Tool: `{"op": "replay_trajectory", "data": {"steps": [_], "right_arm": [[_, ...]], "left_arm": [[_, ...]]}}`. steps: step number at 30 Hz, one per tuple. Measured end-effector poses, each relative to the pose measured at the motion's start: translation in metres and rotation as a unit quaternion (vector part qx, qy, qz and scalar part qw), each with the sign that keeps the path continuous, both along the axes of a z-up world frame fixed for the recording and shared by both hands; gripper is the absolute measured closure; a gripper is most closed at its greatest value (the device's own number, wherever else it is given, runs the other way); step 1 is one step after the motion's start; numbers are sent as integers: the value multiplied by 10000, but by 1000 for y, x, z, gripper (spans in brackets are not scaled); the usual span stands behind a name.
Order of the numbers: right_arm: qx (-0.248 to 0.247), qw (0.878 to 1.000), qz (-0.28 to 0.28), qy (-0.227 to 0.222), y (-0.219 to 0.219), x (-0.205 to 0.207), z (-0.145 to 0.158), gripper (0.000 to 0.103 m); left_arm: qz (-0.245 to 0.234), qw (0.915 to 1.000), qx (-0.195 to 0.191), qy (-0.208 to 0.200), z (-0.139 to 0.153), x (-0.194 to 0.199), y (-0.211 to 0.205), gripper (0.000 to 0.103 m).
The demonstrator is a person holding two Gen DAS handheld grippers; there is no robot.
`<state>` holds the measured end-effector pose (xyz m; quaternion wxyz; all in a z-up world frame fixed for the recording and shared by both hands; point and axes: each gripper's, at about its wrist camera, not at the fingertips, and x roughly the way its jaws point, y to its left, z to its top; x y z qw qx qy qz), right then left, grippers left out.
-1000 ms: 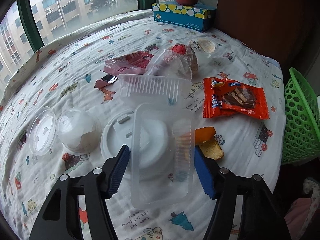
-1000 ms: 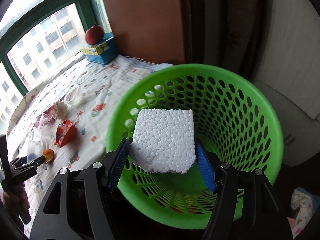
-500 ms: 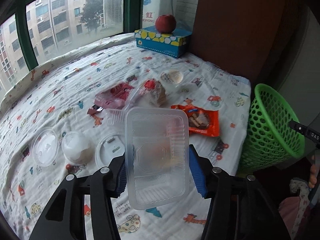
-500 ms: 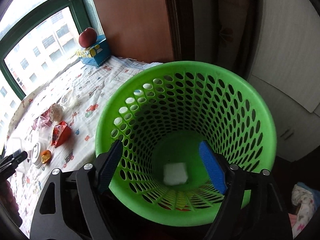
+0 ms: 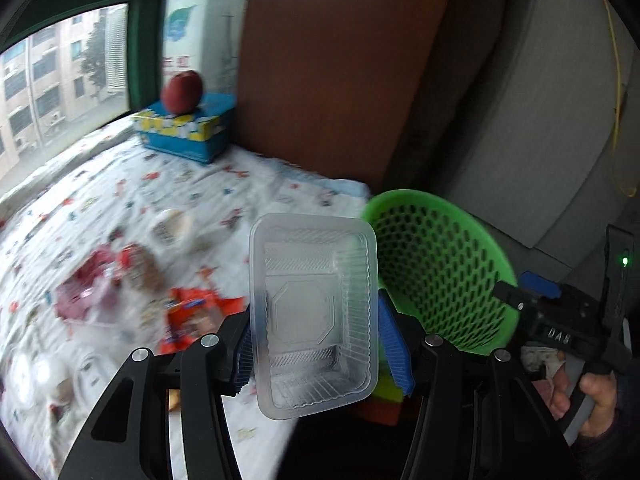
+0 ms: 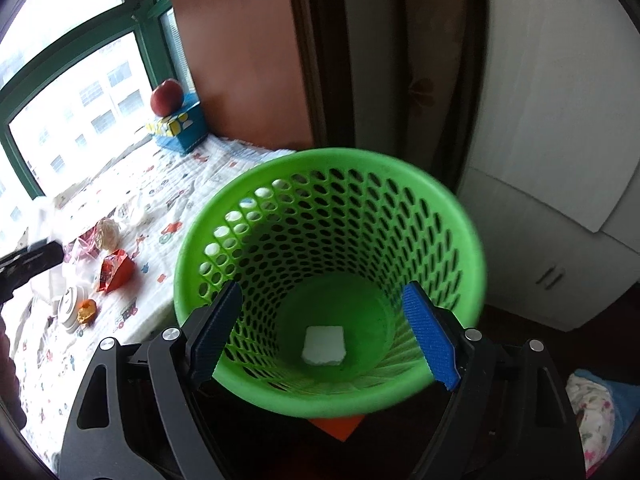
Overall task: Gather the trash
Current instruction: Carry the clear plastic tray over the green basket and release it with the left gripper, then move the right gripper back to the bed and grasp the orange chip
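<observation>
My left gripper is shut on a clear plastic tray and holds it in the air, just left of the green mesh basket. My right gripper is open and empty above the basket's mouth; a white foam block lies on the basket's bottom. The right gripper also shows in the left wrist view beside the basket. Wrappers lie on the printed cloth: a red snack packet, pink wrappers, lids and cups.
A blue tissue box with a red apple on it stands by the window at the table's far corner. A brown panel and white cabinet rise behind the basket. An orange piece lies near the table edge.
My left gripper lifted the clear tray off the table and swung it right toward the basket. My right gripper opened and dropped the foam block into the basket.
</observation>
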<state>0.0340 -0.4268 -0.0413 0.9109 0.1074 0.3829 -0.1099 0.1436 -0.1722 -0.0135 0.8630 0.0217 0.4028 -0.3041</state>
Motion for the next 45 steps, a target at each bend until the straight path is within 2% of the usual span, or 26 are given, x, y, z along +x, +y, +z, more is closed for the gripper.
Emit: {"op": "replay_trajectory", "data": {"steps": [6,11,15,21,26,36,40,45], "right_arm": [[-146,9998,-150,-78,-13,-14,3,21],[-73,9995,-287,-134,-26,-22,2,20],[-43,9993,-351,-111,-34,-27,-1,20],[62,9991,-402,-107,-39,-31,-4,20],[63,9990,-415,-132,-39,-32,-2,20],[-13,9992,-321,-236,-27,-33,11,20],[10,9995,-170,-248,-16,-27,13,20],[8,9996,129,-236,7,-15,14,20]], "left_arm": [[-544,9984,-76,145,-1,5,-61,51],[-767,9965,81,310,-9,6,-103,51],[-968,9941,112,469,-21,7,-127,51],[-1145,9921,220,452,-31,4,-148,51],[-1045,9935,211,396,-29,2,-140,45],[-673,9974,125,213,-16,8,-103,45],[-450,9988,194,19,-8,7,-80,39],[-54,9997,208,-120,-2,7,-39,39]]}}
